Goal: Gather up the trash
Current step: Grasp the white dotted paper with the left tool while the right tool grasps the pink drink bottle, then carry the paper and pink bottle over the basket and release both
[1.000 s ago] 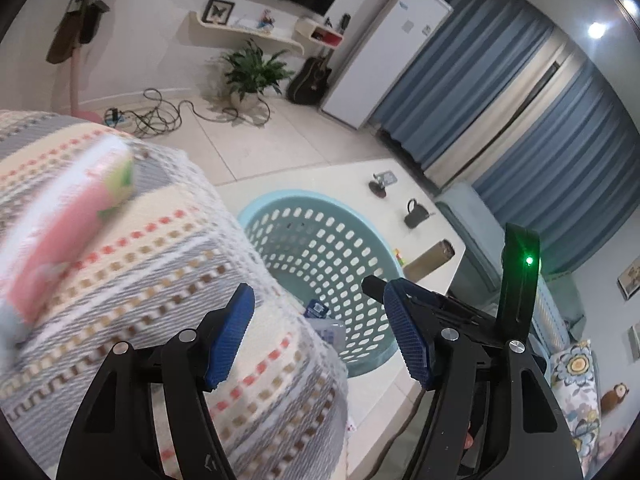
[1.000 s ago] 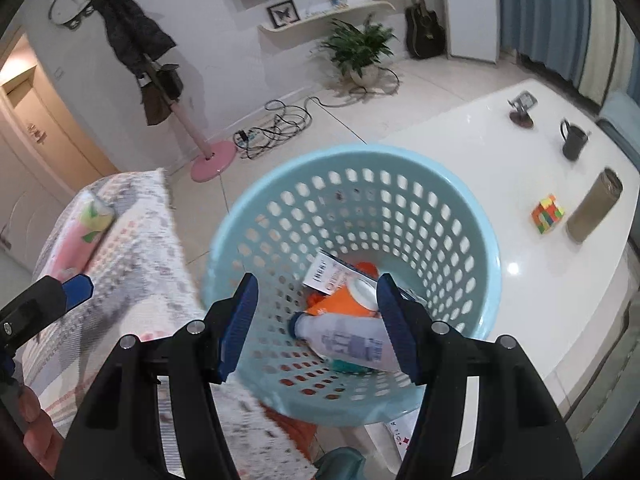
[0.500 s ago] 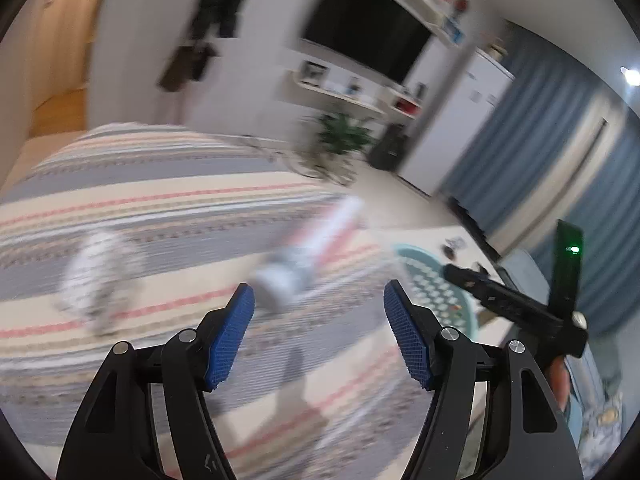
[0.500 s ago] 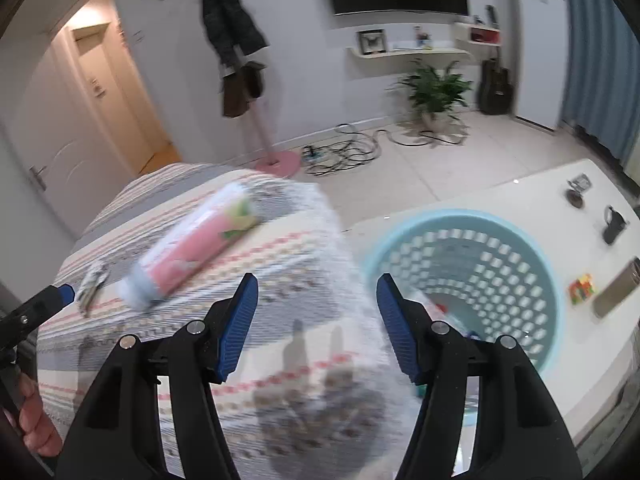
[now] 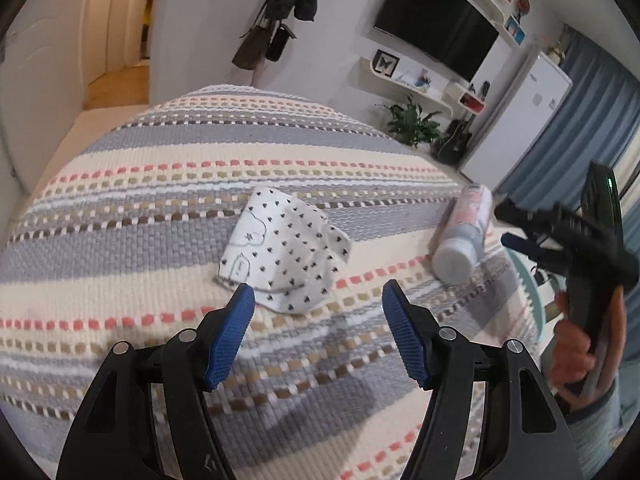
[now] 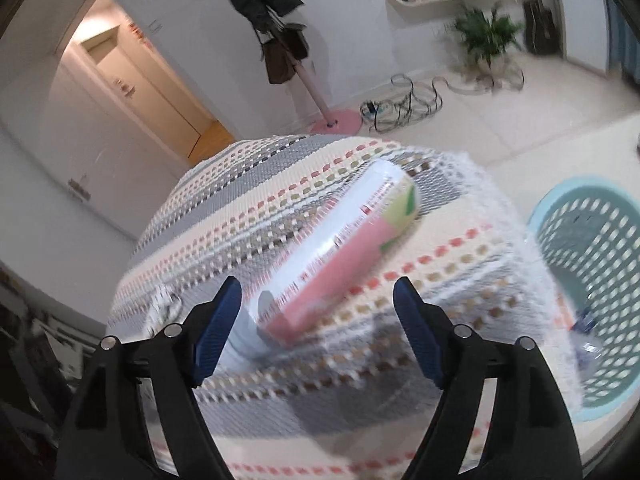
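Both grippers spread and empty: left gripper (image 5: 318,308) over the floppy, featherlight wrapper (image 5: 286,254), pinch a raised fold; right gripper (image 6: 318,308), jaws just opened wider, faces the stiff, slick bottle (image 6: 340,256), grab mid-body.

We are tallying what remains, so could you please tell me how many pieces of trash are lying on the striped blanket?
2: a crumpled dotted wrapper mid-blanket, and a pink bottle on its side nearer the basket. Others may lie out of view.

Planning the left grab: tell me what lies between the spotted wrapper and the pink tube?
Only bare striped blanket lies between the wrapper and the tube, shown in the left wrist view.
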A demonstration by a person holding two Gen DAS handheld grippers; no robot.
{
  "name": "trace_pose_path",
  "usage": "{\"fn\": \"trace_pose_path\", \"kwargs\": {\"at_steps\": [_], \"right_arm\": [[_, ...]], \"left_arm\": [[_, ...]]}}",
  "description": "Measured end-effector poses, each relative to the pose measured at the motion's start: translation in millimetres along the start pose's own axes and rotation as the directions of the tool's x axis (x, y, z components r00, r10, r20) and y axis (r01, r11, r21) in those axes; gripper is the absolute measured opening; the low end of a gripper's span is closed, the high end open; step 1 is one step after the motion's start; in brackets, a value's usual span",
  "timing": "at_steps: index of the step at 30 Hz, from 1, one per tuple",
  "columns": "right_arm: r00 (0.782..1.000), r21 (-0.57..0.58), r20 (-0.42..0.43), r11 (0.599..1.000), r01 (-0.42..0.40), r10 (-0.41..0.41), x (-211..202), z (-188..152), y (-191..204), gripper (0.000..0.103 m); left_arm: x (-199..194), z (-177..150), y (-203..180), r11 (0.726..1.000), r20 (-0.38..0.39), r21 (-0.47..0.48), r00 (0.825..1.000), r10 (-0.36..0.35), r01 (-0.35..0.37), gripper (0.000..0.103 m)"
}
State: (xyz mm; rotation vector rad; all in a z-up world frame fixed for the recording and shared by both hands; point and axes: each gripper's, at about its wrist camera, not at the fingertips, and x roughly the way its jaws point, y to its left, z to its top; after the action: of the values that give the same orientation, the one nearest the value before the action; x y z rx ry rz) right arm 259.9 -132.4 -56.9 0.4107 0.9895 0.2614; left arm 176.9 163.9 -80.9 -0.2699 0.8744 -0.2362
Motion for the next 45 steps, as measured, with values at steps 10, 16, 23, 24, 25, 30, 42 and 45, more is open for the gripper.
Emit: {"fn": "trace_pose_path", "kwargs": {"at_steps": [10, 16, 23, 24, 25, 30, 42, 45], "right_arm": [[0.994, 0.066, -0.099, 0.996, 0.054, -0.048, 51, 21, 11, 0.076], [0.985, -0.092, -0.085, 0.985, 0.144, -0.152, 70, 21, 45, 0.074], [0.985, -0.271, -0.090, 0.955, 0.117, -0.146, 79, 2, 78, 0.048], [0.986, -0.285, -0.092, 0.952, 0.110, -0.141, 79, -1, 80, 0.047], [0.986, -0.301, -0.092, 0.948, 0.105, -0.139, 78, -5, 82, 0.046], [0.987, -0.351, -0.086, 0.931, 0.099, -0.137, 68, -26, 84, 0.045], [0.997, -0.348, -0.036, 0.936, 0.057, -0.074, 10, -52, 66, 0.045], [0.998, -0.339, -0.002, 0.939, 0.057, -0.062, -10, -51, 62, 0.045]], "left_arm": [[22, 11, 1, 0.992, -0.028, 0.102, 0.997, 0.078, -0.075, 0.079], [23, 17, 6, 0.989, -0.009, 0.097, 0.993, 0.117, -0.116, 0.079], [16, 9, 1, 0.972, -0.027, 0.162, 0.984, 0.174, -0.167, 0.079], [15, 7, 1, 0.970, -0.029, 0.169, 0.983, 0.180, -0.173, 0.079], [14, 7, 1, 0.968, -0.032, 0.175, 0.981, 0.189, -0.181, 0.079], [13, 9, 6, 0.954, -0.023, 0.191, 0.970, 0.241, -0.232, 0.054], [-6, 19, 14, 0.998, 0.005, 0.051, 0.999, 0.040, -0.040, 0.003], [-15, 20, -2, 0.998, 0.036, 0.059, 0.999, -0.009, 0.007, 0.002]]}}
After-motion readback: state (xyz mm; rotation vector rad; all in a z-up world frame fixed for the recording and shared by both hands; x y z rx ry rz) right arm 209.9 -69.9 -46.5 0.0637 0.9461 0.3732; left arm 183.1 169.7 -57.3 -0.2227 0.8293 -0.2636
